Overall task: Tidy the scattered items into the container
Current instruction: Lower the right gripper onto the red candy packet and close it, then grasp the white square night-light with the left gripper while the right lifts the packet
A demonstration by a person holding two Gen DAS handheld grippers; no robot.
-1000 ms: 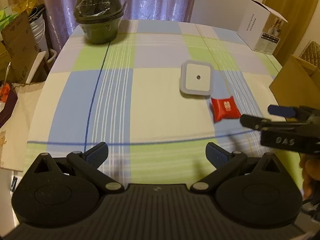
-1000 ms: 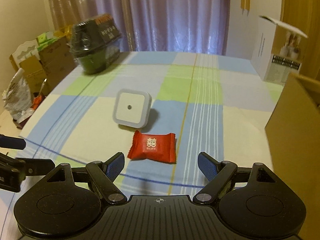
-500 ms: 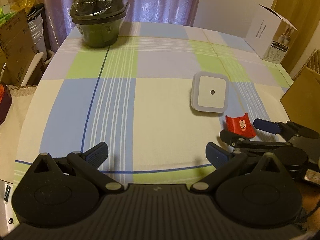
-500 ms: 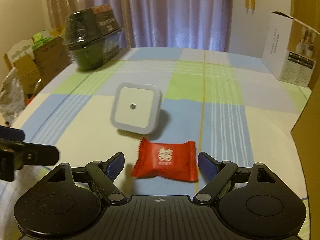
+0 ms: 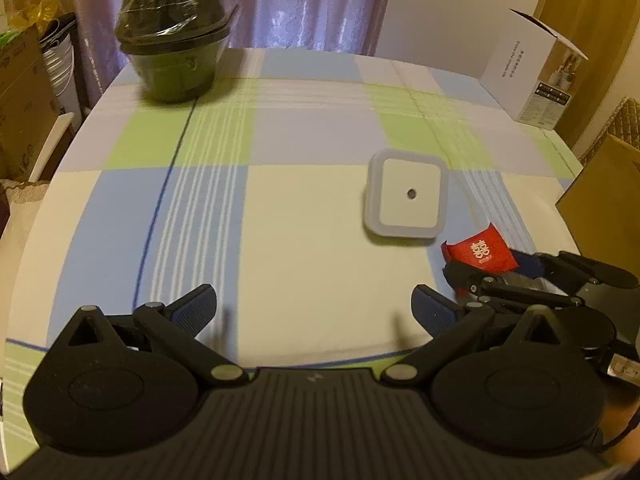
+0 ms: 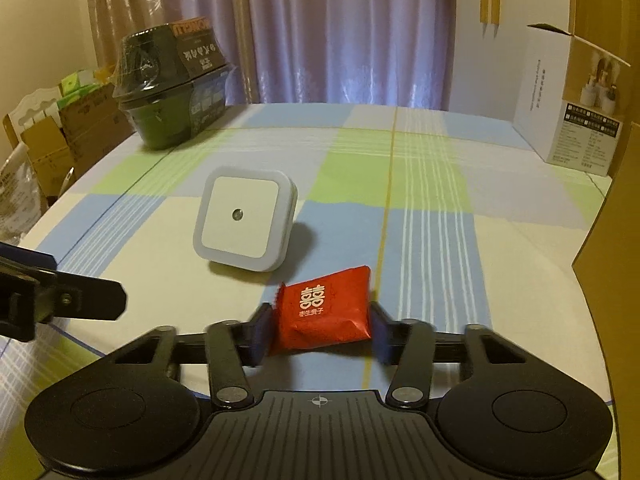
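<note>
Worktop (image 6: pixel 432 216) under a checked cloth of blue, green and cream. On it: white square night light (image 6: pixel 244 220), dark wrapped bowl (image 6: pixel 172 92), white carton (image 6: pixel 568 108), brown cardboard box (image 5: pixel 600 196).

Glossy red foil wrapper on the sweet (image 6: pixel 324 312), smooth matt white plastic on the night light (image 6: pixel 244 218), soft checked cloth (image 6: pixel 420 216) underneath, clingy shiny film over the bowl (image 6: pixel 172 88).

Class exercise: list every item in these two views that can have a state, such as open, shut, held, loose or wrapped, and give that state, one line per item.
Right gripper: shut on the red candy packet.
Red candy packet: pinched between the pads, tilted.
Left gripper: open, holding nothing.
White square night light: loose on the tablecloth, propped at a tilt.
Dark bowl pack: sealed in plastic wrap.
White carton: top flap open.
</note>
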